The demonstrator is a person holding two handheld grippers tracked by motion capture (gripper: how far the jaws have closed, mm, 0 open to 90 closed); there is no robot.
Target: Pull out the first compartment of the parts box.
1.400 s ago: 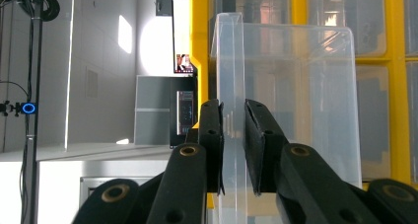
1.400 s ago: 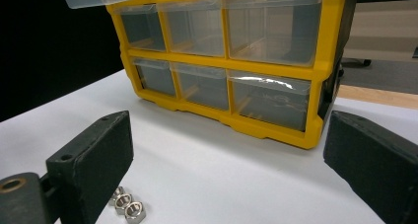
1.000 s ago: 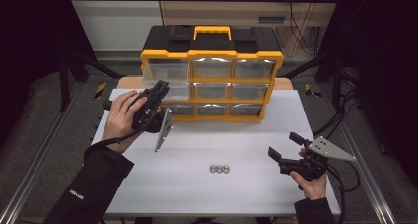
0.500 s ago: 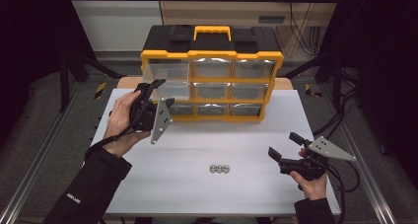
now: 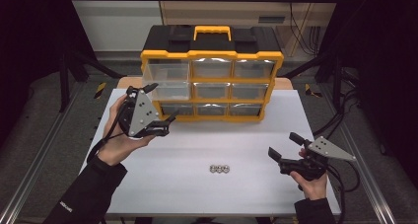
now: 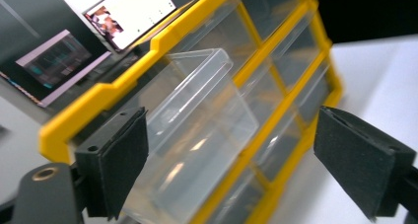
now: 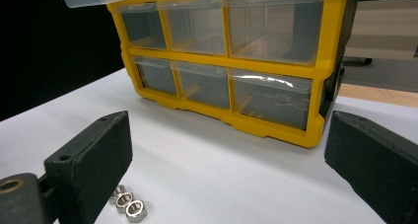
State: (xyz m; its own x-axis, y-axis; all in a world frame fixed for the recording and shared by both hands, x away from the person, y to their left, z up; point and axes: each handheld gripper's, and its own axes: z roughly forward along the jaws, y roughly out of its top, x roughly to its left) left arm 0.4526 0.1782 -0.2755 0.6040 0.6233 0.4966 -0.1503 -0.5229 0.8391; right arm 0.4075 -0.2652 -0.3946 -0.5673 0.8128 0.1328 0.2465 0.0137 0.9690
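High view: a white surface [image 5: 197, 155] carries a yellow-and-black drawer cabinet [image 5: 212, 71] along its far edge. One clear drawer [image 6: 197, 135], in the cabinet's left column, is seen pulled partly out in the left gripper view and appears empty. Three small metal nuts [image 5: 219, 168] lie in a row near the surface's near edge, about midway along it, untouched. The opening of the drawer is judged done; picking up the nuts and placing them inside is judged still to come.

At the cabinet's left end, the left tongs [image 5: 154, 105] are held tilted toward the drawers; their jaws have just been opening and stand wide, clear of the drawer, which lies between them. Near the surface's right near corner, the right tongs [image 5: 287, 146] are held low and level, aimed across the surface, jaws wide and empty.
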